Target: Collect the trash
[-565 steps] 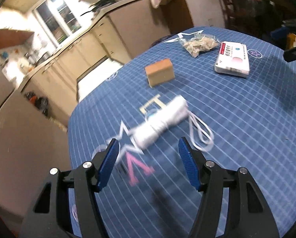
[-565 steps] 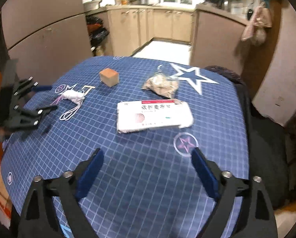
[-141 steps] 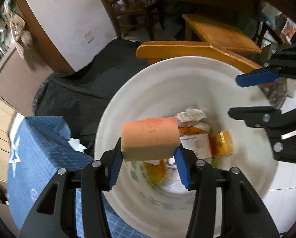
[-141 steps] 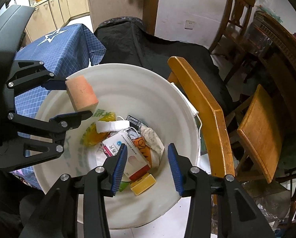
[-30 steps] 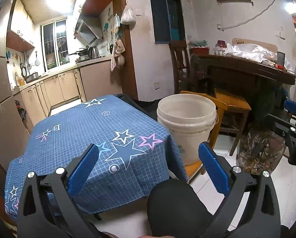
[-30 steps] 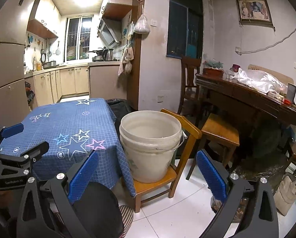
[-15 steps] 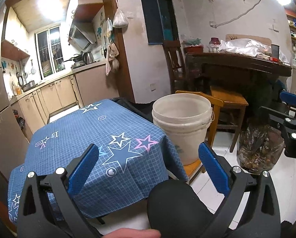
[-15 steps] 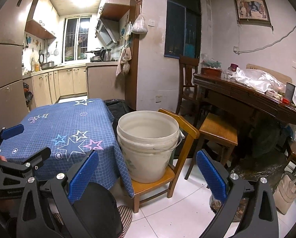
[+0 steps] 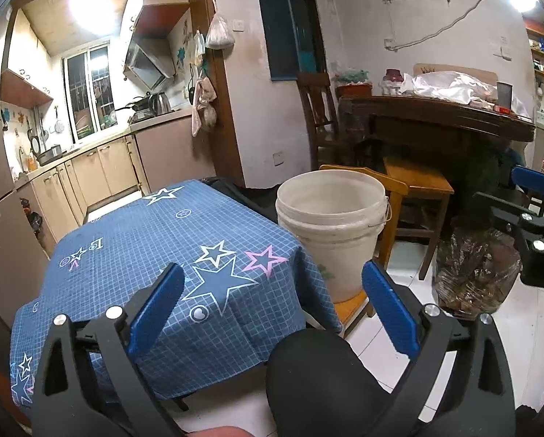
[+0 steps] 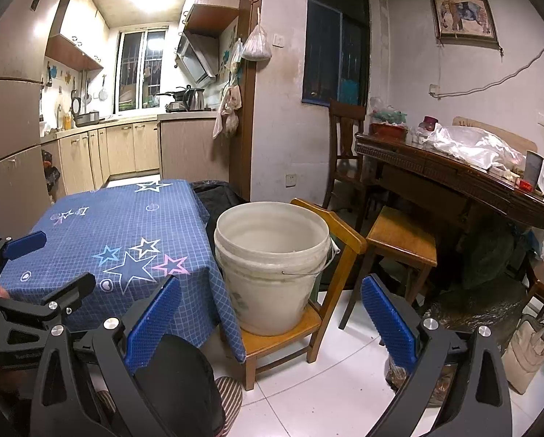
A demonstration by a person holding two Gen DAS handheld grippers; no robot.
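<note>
At frame centre a white bucket [image 10: 272, 266] stands on a wooden chair [image 10: 330, 291], just beside the blue starred tabletop [image 10: 119, 225]; the right tool [image 10: 270, 313] gapes wide and empty below.

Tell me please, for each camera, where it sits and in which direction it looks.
Left wrist: on the left gripper, jaws open, facing the blue table and white bucket; a dark knee shows below, the right gripper at the right edge.
Right wrist: on the right gripper, jaws open, facing the bucket on its wooden chair; the left gripper shows at left.
Both share table, bucket, chair and kitchen behind.
</note>
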